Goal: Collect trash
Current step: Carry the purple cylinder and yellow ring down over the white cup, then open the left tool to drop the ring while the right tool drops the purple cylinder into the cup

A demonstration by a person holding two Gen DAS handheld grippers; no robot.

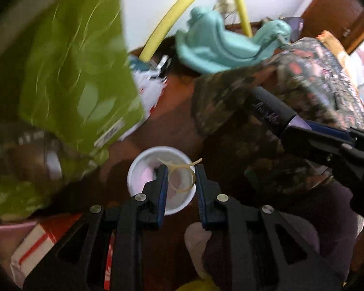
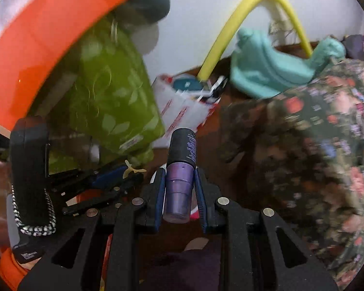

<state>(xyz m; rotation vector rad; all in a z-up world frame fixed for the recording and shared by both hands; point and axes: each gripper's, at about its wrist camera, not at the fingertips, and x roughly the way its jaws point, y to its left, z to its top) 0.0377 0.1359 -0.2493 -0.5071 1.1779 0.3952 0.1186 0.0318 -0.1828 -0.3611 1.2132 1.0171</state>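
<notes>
while both frames are smeared by blur, the left tool (image 1: 181,178) plainly pinches a thin, pale yellow loop (image 1: 182,179), a curled strip that looks like stiff translucent plastic, with two loose tails flaring above its fingers. directly beyond that tool sits a white foam cup (image 1: 143,169), round and matte, on the dark brown worktop (image 1: 177,101).

the right tool (image 2: 179,186) is clamped on a small cylindrical bottle (image 2: 179,181): a glossy purple stepped body between the pads and a black cap with fine print sticking out past the fingertips.

left of both tools hangs a shiny green bag (image 1: 72,60) printed with pale leaves, crinkled. to the right lies dark floral fabric (image 2: 315,145). farther ahead are a smooth teal moulded shape (image 2: 274,72) and a curved yellow tube (image 2: 230,31).
</notes>
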